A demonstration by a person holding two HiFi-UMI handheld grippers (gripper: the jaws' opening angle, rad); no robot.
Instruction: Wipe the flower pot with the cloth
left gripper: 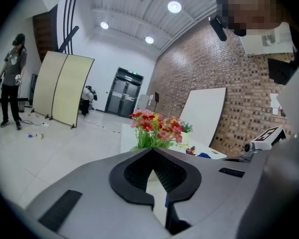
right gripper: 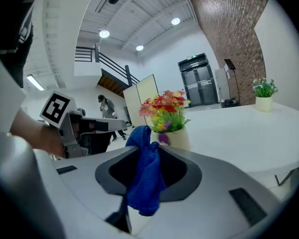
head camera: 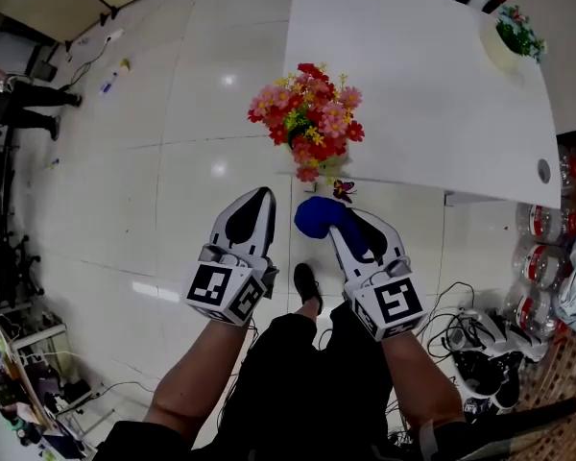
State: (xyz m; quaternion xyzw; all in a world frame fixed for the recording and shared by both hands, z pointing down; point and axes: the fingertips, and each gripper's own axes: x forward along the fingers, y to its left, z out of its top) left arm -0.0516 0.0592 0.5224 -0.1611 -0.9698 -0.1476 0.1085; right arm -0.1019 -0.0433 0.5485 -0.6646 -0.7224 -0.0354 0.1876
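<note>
The flower pot (head camera: 300, 164) stands at the near left edge of the white table (head camera: 432, 94), mostly hidden under its red, pink and yellow flowers (head camera: 307, 115). In the right gripper view the cream pot (right gripper: 178, 139) sits just beyond the jaws. A blue cloth (head camera: 316, 217) hangs bunched from my right gripper (head camera: 351, 223), which is shut on it just short of the pot. The cloth (right gripper: 145, 177) fills the jaw gap in that view. My left gripper (head camera: 260, 197) is beside it on the left, shut and empty, level with the table edge. The flowers (left gripper: 157, 127) show past its tips.
A small butterfly ornament (head camera: 344, 190) sits at the pot's base. A little potted plant (head camera: 515, 35) stands at the table's far right. Water bottles (head camera: 542, 225) and tangled cables (head camera: 468, 330) lie on the floor at the right. People stand far off on the tiled floor (head camera: 144, 161).
</note>
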